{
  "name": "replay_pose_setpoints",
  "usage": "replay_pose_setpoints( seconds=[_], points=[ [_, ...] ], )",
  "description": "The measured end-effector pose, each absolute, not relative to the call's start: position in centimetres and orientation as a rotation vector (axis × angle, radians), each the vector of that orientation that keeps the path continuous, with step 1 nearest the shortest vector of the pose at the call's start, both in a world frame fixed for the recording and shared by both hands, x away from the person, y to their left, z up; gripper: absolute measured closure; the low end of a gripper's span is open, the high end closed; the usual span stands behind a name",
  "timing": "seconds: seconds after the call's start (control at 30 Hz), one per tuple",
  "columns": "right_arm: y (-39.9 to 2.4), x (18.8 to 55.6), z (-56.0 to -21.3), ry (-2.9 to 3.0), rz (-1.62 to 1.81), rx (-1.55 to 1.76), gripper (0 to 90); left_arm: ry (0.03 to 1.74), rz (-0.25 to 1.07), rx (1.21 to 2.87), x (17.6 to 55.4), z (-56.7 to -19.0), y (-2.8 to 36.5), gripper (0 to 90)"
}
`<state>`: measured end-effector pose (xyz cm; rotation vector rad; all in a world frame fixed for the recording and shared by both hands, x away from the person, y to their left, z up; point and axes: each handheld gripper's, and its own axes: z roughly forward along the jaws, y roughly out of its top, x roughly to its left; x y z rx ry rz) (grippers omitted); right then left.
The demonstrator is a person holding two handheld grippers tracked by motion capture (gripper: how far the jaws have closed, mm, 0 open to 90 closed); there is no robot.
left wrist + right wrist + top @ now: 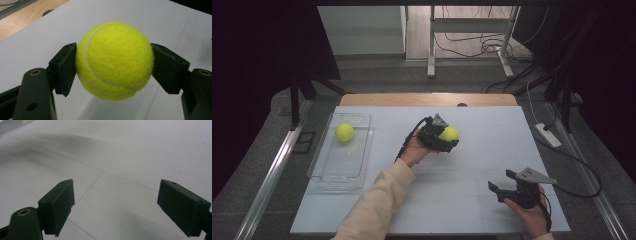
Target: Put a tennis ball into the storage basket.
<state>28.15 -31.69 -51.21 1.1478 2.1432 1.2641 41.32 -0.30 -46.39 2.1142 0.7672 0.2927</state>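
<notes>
High view: a tennis ball (450,133) is being gripped between the left gripper's (443,137) jaws above mid-tabletop (472,200); the clear tray (328,172) is lying leftward. The right gripper (503,183) is being held open, idle.

- In the high view the left gripper (443,141) covers part of the tennis ball (450,133) it holds; the contact there is too small to make out.
- The bottom edge of that view cuts off the person's sleeve (372,207) and the right hand (532,212).
- In the left gripper view the ball (114,60) hides the table (140,15) behind it.
- The right gripper view cuts off its jaws at the bottom and right edges.
</notes>
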Motion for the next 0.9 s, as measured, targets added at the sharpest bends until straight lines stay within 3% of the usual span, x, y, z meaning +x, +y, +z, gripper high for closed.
replay_pose_setpoints(
  seconds=[0.9],
  points=[
    [-31.5, 28.0, -50.9, 2.141, 1.266, 1.139, 14.3, 0.775, 0.339, 2.082, 39.5, -44.9, 2.9, 27.0]
  ],
)
